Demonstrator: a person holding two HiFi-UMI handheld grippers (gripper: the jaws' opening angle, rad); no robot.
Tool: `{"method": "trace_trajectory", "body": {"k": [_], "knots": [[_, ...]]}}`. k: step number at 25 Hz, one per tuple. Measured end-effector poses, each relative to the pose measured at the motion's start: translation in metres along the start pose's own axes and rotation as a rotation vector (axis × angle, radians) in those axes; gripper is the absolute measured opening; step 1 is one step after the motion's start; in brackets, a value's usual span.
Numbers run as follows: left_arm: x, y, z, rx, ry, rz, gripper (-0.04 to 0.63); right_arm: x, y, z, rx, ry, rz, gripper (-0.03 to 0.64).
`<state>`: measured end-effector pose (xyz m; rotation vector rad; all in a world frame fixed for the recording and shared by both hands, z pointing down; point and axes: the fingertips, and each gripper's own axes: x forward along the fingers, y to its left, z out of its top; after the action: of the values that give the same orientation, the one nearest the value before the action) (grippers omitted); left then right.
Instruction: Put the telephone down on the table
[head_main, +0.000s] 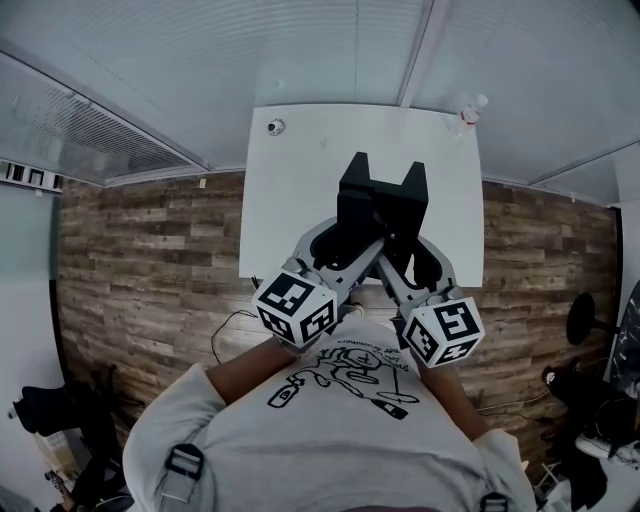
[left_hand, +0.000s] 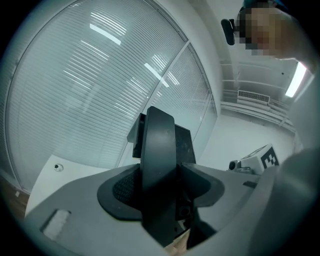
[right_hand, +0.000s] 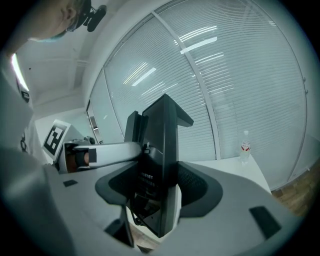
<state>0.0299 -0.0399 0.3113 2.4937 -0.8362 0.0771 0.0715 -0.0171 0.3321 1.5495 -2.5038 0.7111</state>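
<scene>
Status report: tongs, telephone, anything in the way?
Left tongs and right tongs shut on telephone. Telephone upright, not yet on table. Bottle at far corner, not obstructing.

Cool, even light; ceiling-strip glare on blinds; fisheye bending, dark corners.

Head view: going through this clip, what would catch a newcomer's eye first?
The black telephone stands out at the centre, clamped between the left hand-held gripper and the right hand-held gripper and held over the white table. After that, the eye goes to a small bottle at the table's far right corner.
</scene>
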Motion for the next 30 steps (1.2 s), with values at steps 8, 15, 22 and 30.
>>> {"method": "trace_trajectory", "body": {"k": [8, 15, 22, 30], "knots": [[0.012, 0.046, 0.027, -0.015, -0.023, 0.027, 0.227, 0.051, -0.003, 0.022, -0.021, 0.016, 0.029, 0.235], [0.017, 0.075, 0.04, -0.036, -0.02, 0.033, 0.227, 0.081, -0.002, 0.031, -0.019, 0.027, 0.032, 0.235], [0.033, 0.076, 0.041, -0.042, -0.025, 0.045, 0.227, 0.085, -0.018, 0.035, -0.021, 0.03, 0.044, 0.233], [0.05, 0.068, 0.037, -0.052, -0.028, 0.086, 0.227, 0.08, -0.037, 0.036, -0.018, 0.047, 0.082, 0.233]]}}
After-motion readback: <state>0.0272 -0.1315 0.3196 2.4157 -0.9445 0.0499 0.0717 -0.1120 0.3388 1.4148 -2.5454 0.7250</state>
